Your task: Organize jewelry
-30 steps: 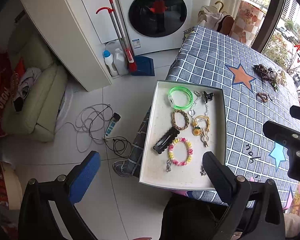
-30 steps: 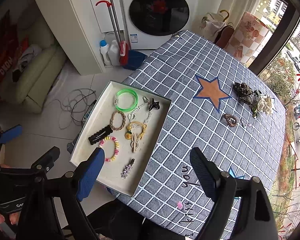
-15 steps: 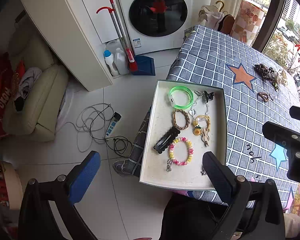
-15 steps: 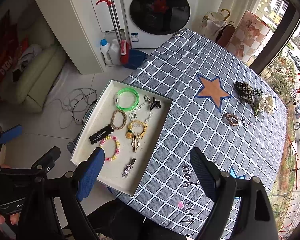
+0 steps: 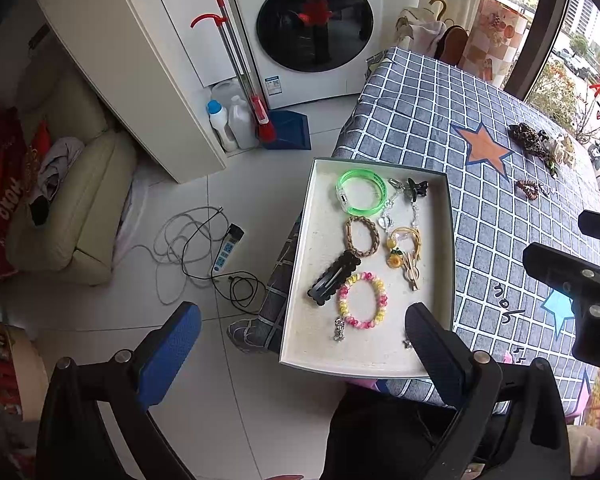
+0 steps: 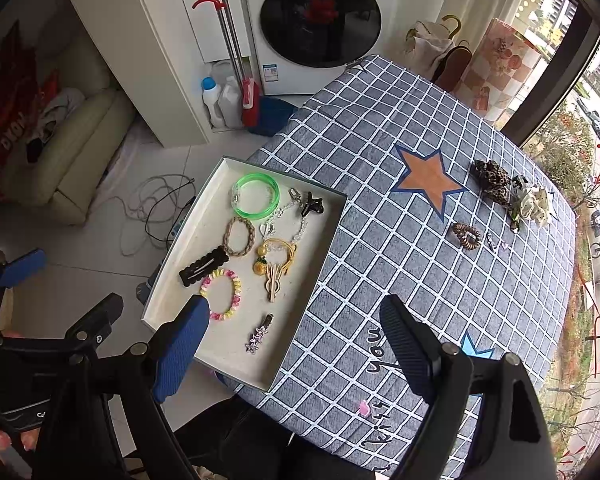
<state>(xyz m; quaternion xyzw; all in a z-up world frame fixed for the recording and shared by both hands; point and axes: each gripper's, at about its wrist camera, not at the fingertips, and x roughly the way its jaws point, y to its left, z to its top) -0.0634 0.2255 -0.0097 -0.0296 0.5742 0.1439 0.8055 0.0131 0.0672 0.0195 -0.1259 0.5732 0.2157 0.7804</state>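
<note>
A white tray (image 5: 320, 236) lies on the table's near left corner, overhanging the edge. In it are a green bangle (image 5: 361, 192), a braided brown band (image 5: 362, 236), a black hair clip (image 5: 334, 278), a pink and yellow bead bracelet (image 5: 362, 300), a yellow hair tie (image 5: 404, 246) and a star clip (image 6: 258, 334). Far right on the cloth lie a leopard scrunchie (image 6: 494, 178) and a brown coil hair tie (image 6: 466, 235). My left gripper (image 5: 300, 316) hangs open high above the tray's near end. My right gripper (image 6: 294, 308) is open too, above the tray's right edge. Neither holds anything.
The table (image 6: 380, 128) wears a blue checked cloth with star prints. A small pink piece (image 6: 363, 407) lies near its front edge. On the floor to the left are a power strip with cables (image 5: 228, 246), bottles (image 5: 220, 124), a mop, a washing machine (image 5: 316, 24) and a sofa.
</note>
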